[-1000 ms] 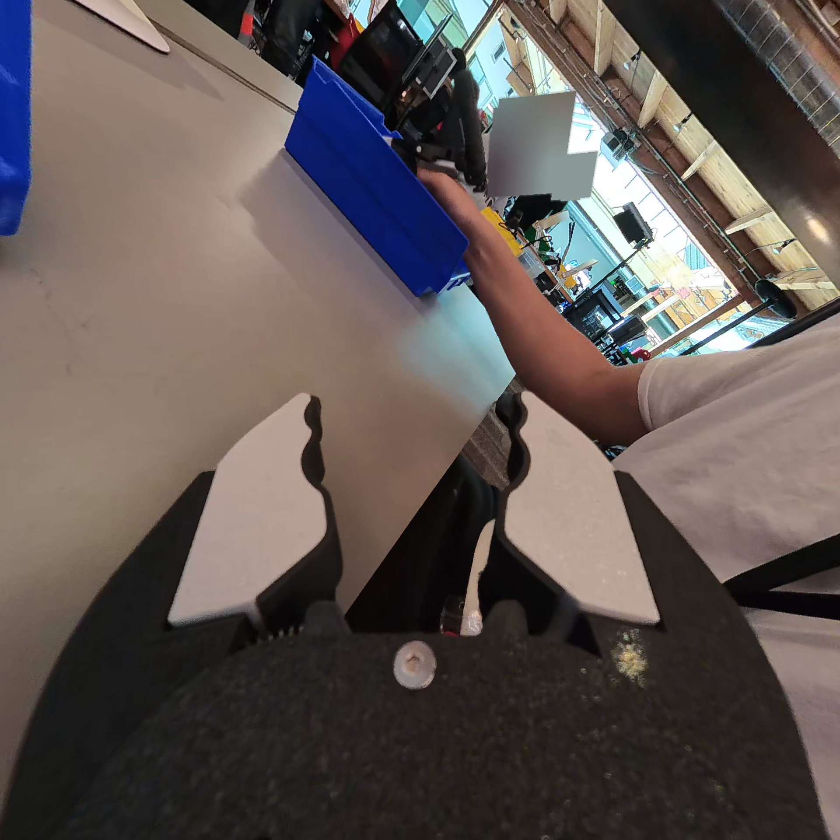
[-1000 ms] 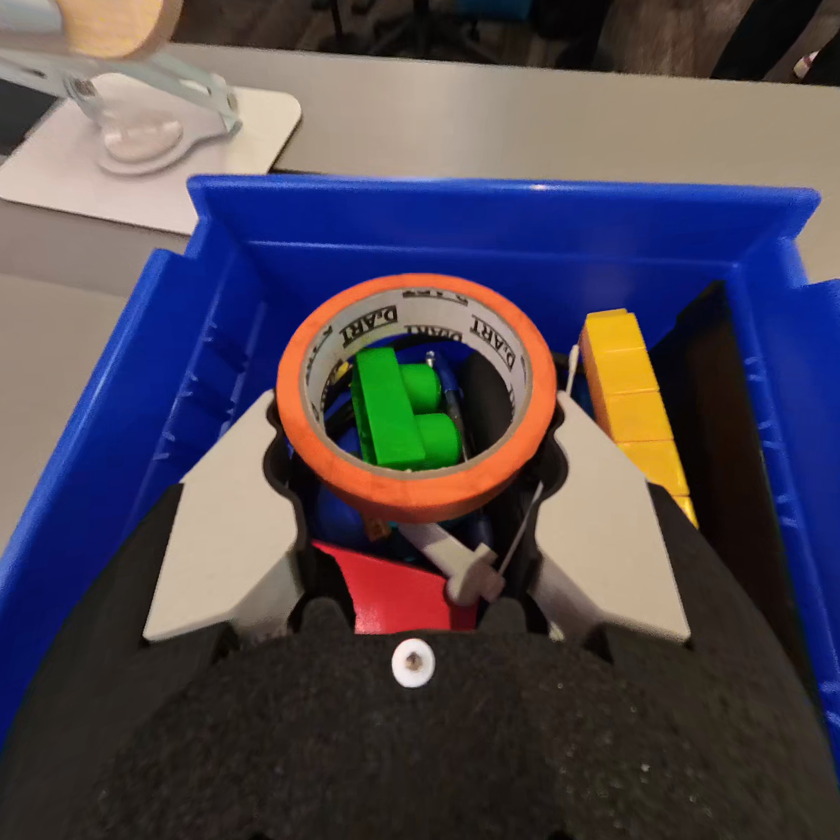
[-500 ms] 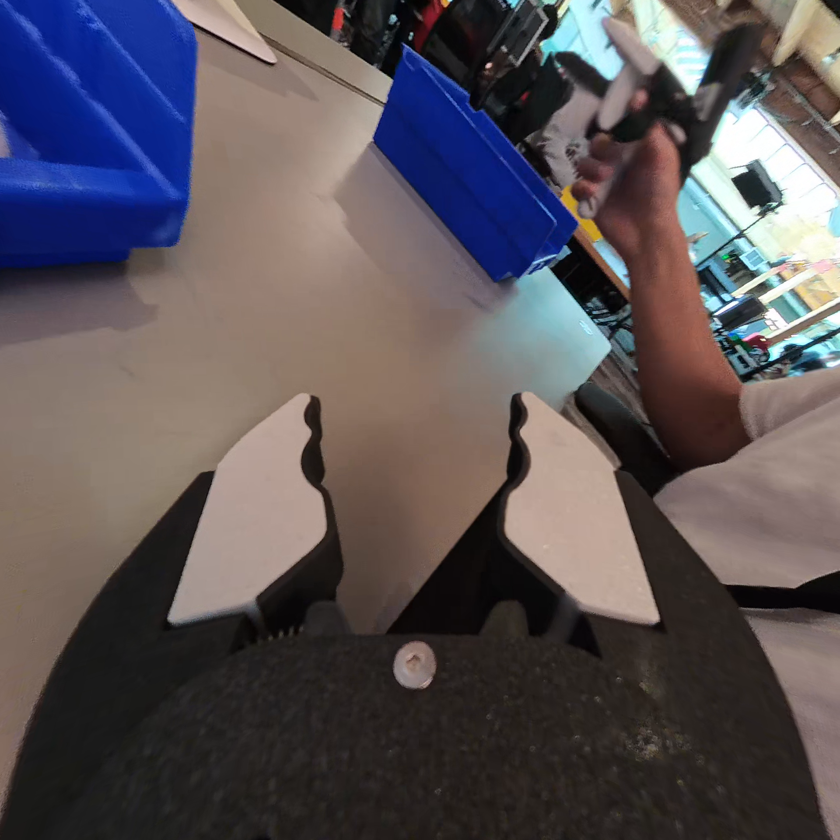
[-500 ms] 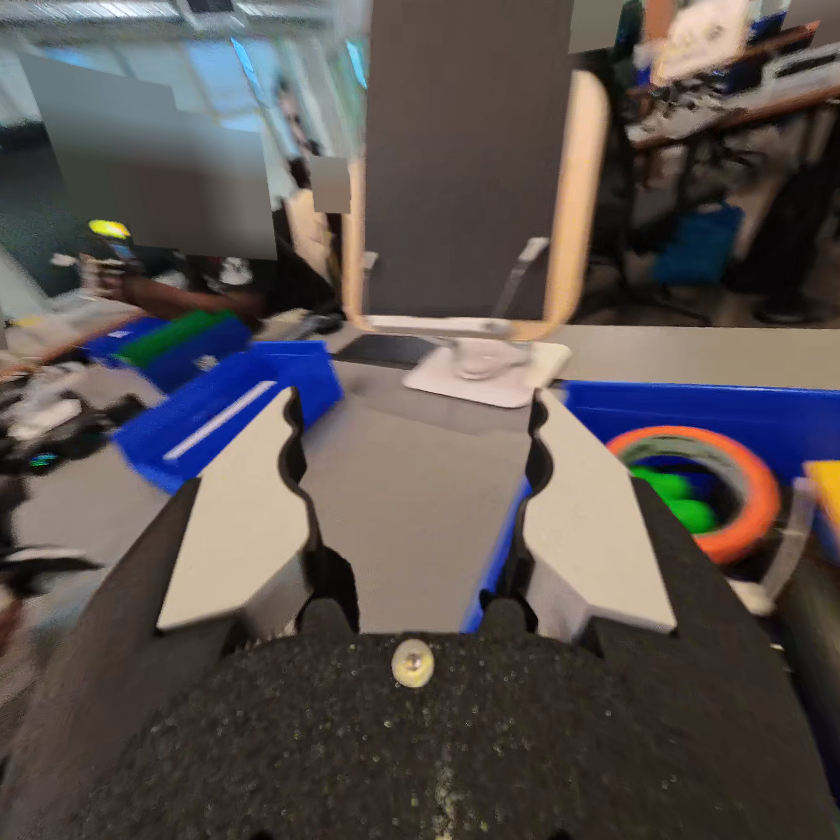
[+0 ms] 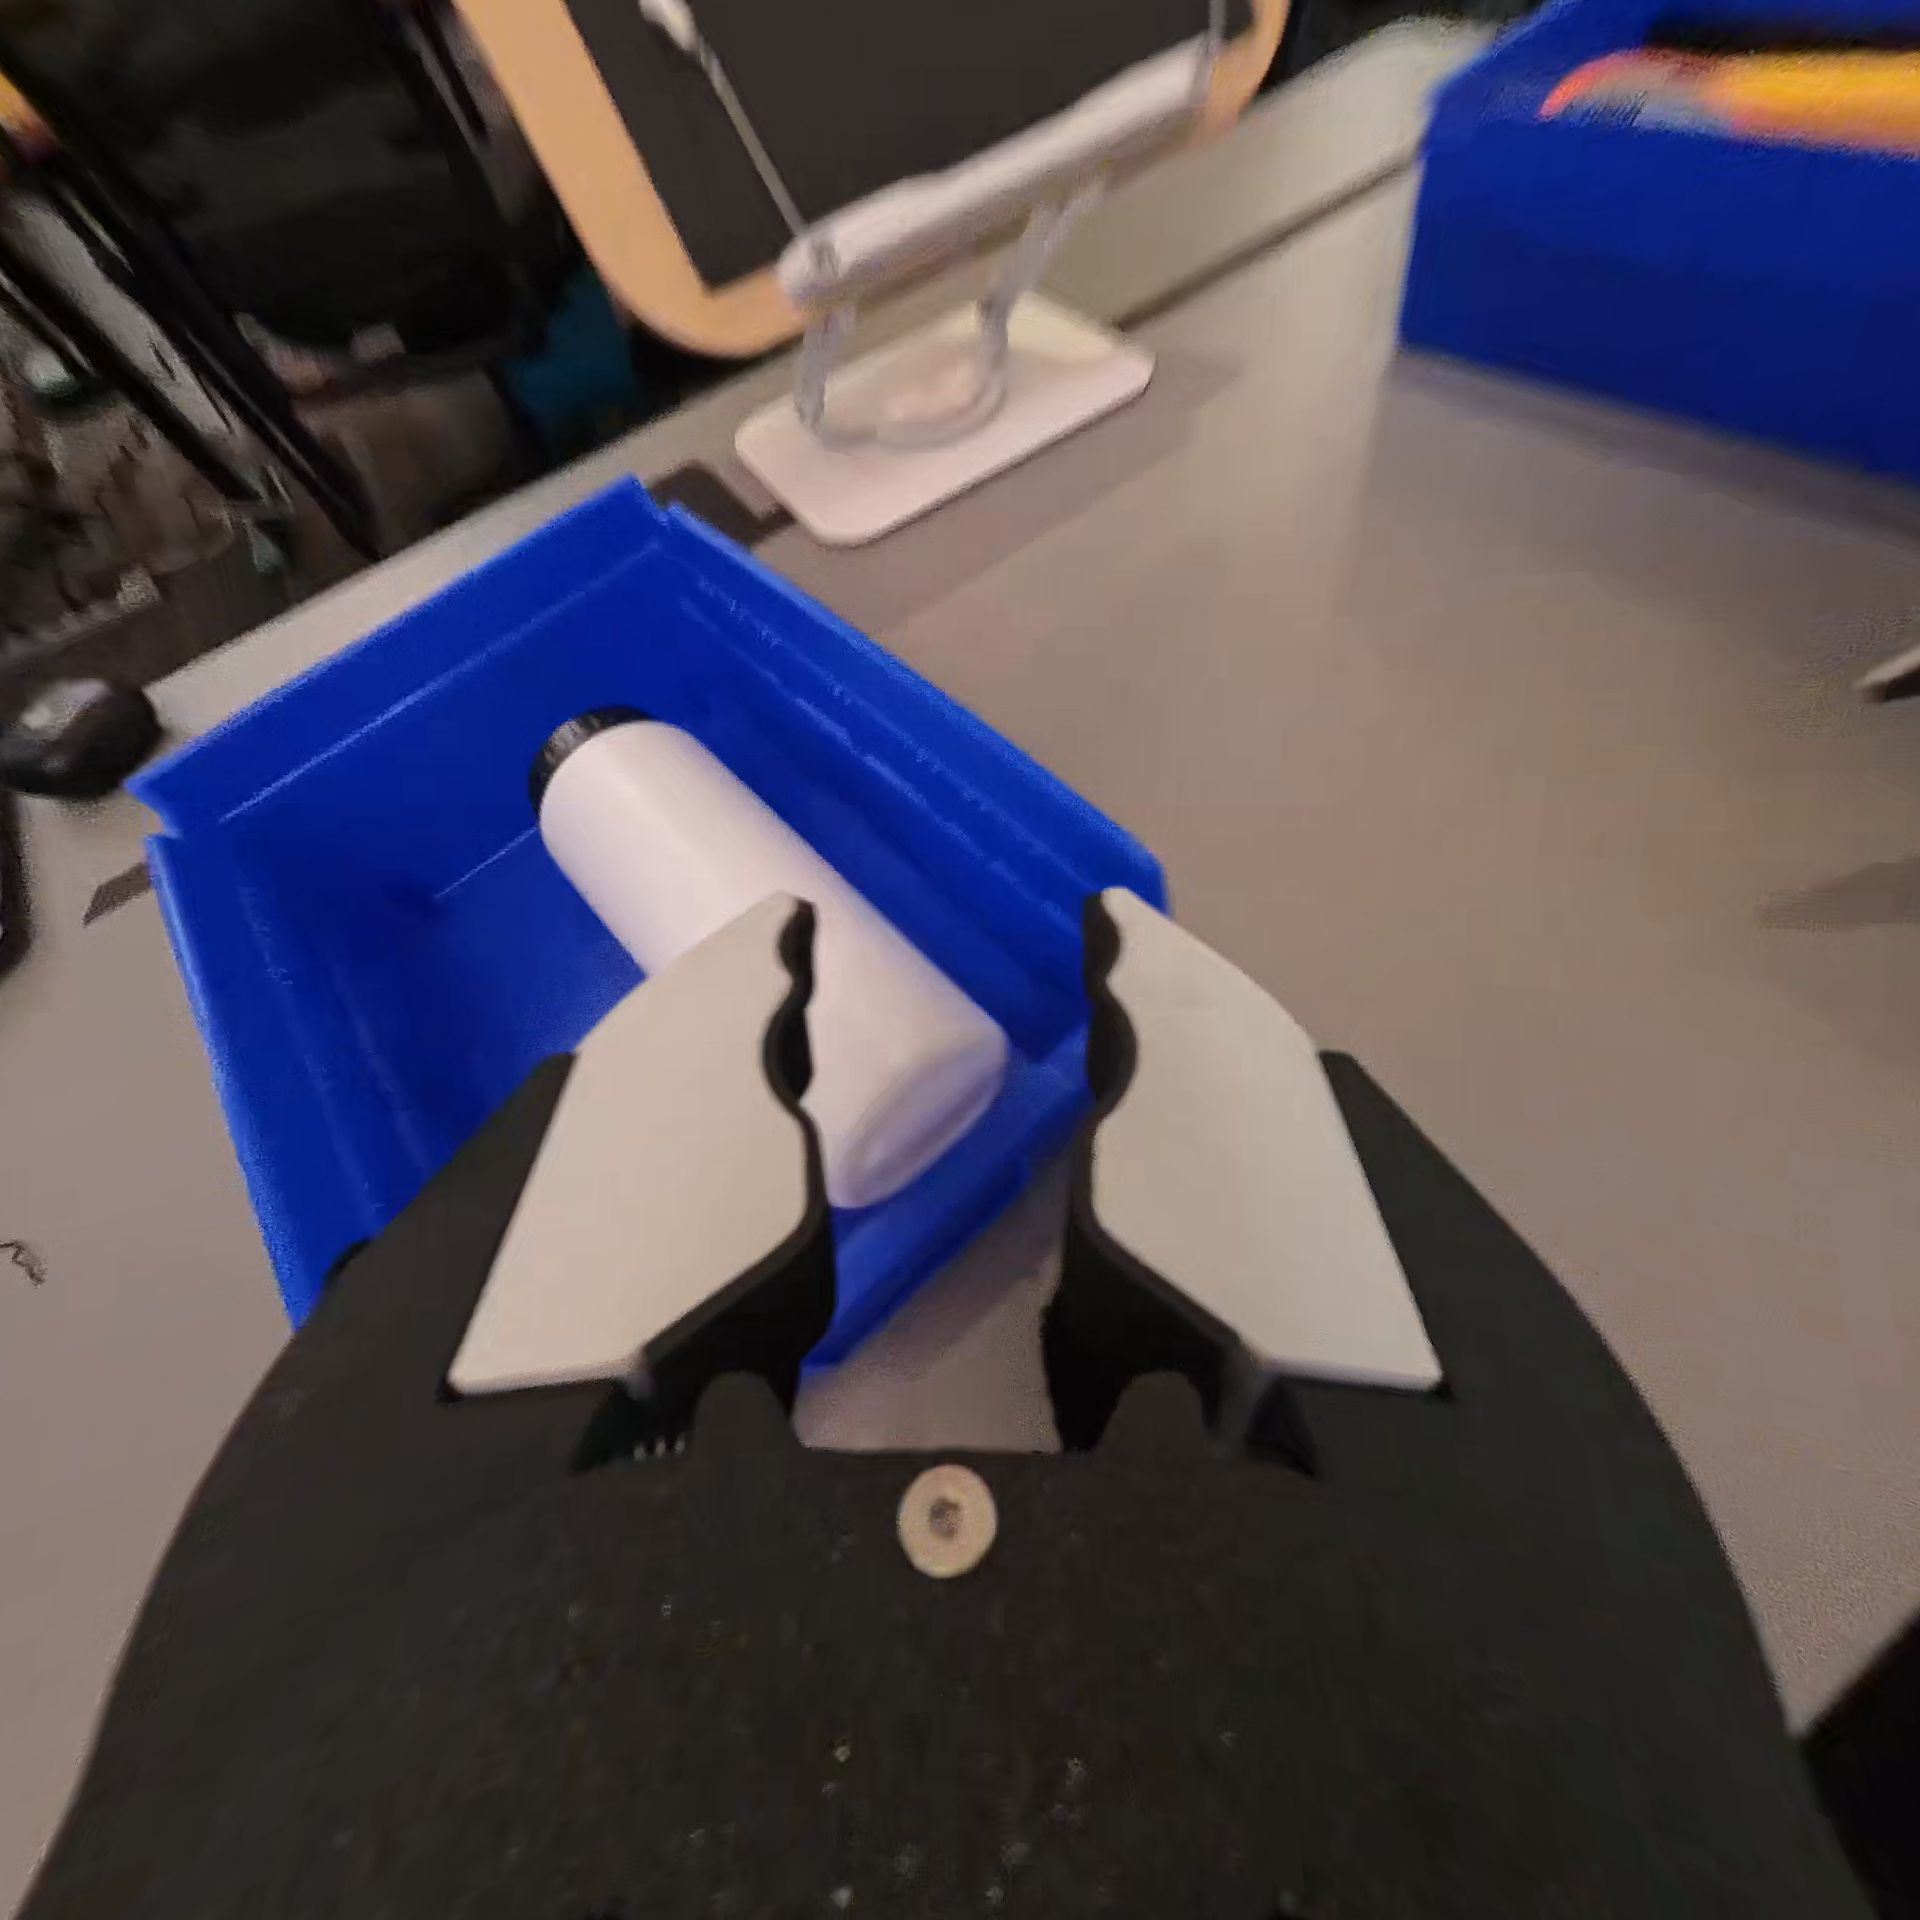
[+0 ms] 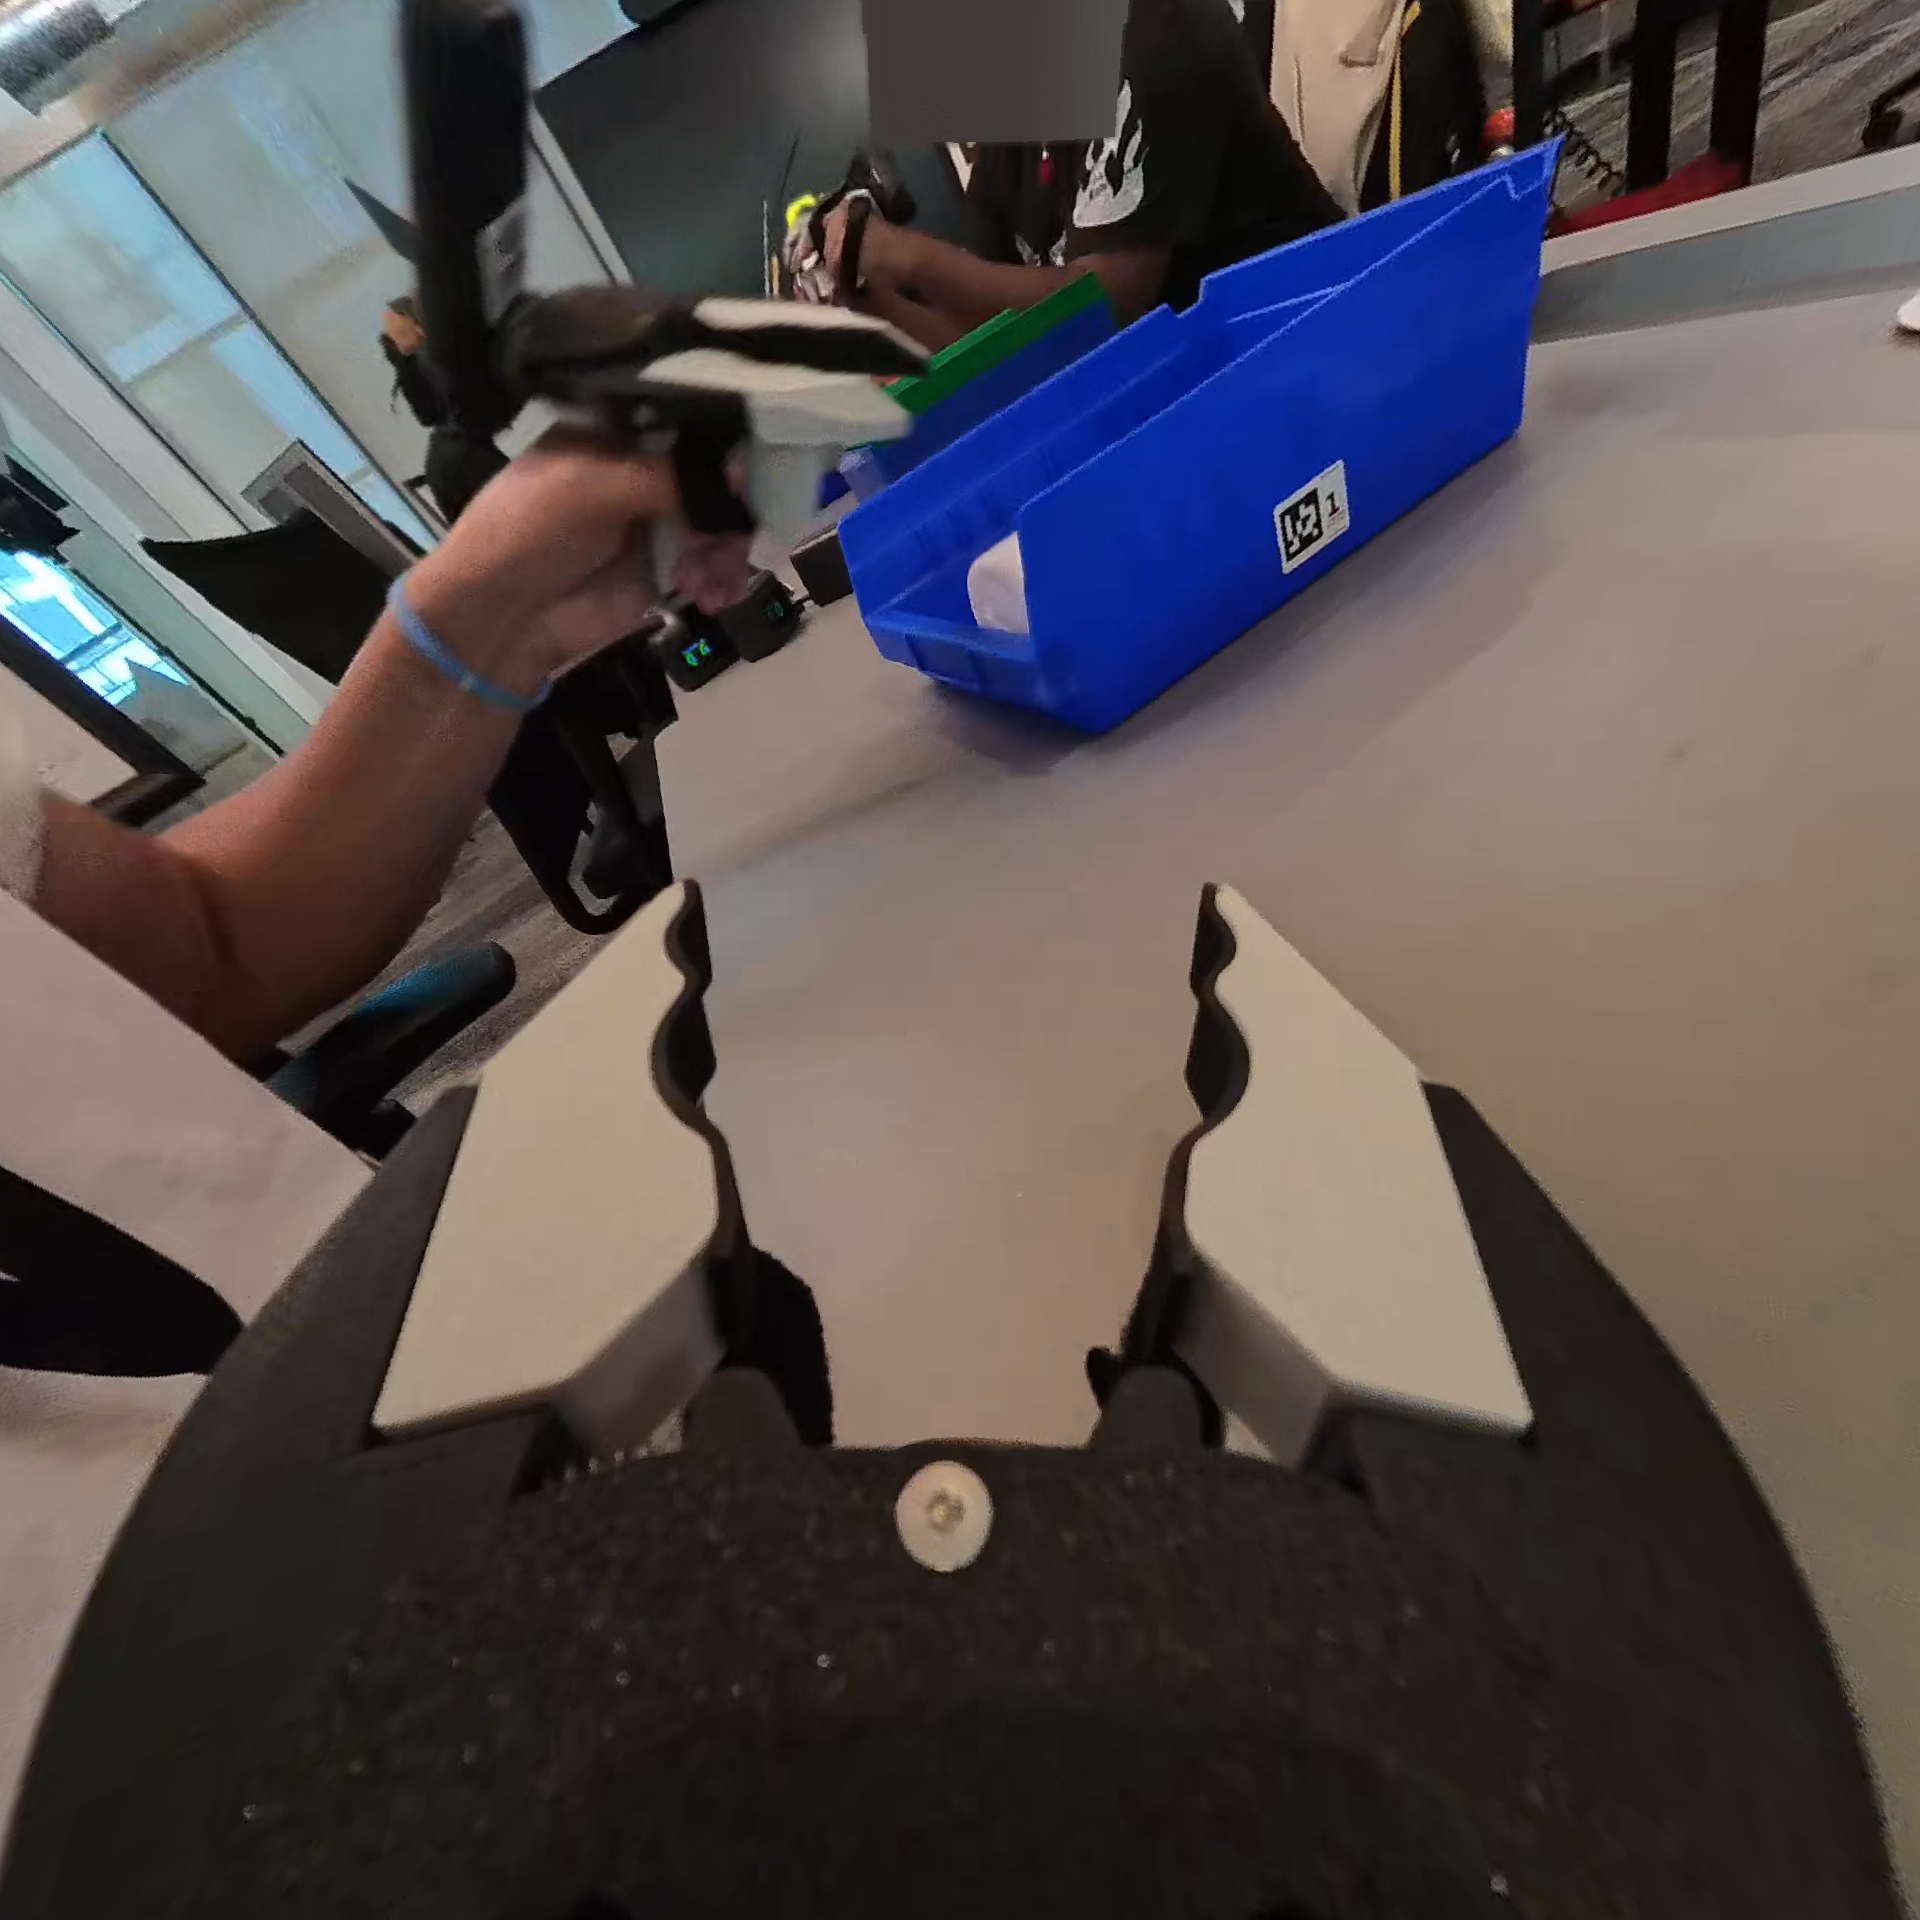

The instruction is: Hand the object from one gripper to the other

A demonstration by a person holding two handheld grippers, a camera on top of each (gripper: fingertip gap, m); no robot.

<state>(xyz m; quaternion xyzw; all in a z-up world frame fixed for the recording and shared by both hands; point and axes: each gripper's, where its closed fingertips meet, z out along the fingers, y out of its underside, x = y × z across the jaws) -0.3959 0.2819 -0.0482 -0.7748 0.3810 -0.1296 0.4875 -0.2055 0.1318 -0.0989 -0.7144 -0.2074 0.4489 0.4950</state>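
Observation:
A white cylinder with a black cap (image 5: 686, 852) lies in a small blue bin (image 5: 312, 987) on the grey table. My left gripper (image 5: 948, 914) hovers over the bin's near end, its jaws partly open. The left finger (image 5: 665, 1122) overlaps the cylinder in the picture, and the right pad stands clear of it. In the right wrist view the left gripper (image 6: 904, 390) hangs in the air to the left of that bin (image 6: 1195, 499), and the cylinder's end (image 6: 1000, 592) rests inside. My right gripper (image 6: 948, 904) is wide open and empty over bare table.
A second blue bin (image 5: 1662, 260) with orange and yellow things stands at the far right. A clear stand on a white base (image 5: 945, 416) sits behind. Small black devices (image 6: 727, 634) lie at the table's left edge. Another person (image 6: 1143, 177) works at the far side. Left tips to right tips: about 25 centimeters.
My left gripper swung round to the bin with the white cylinder and its jaws narrowed. My right gripper left the bin with the orange tape, empty and open, and now faces the left gripper.

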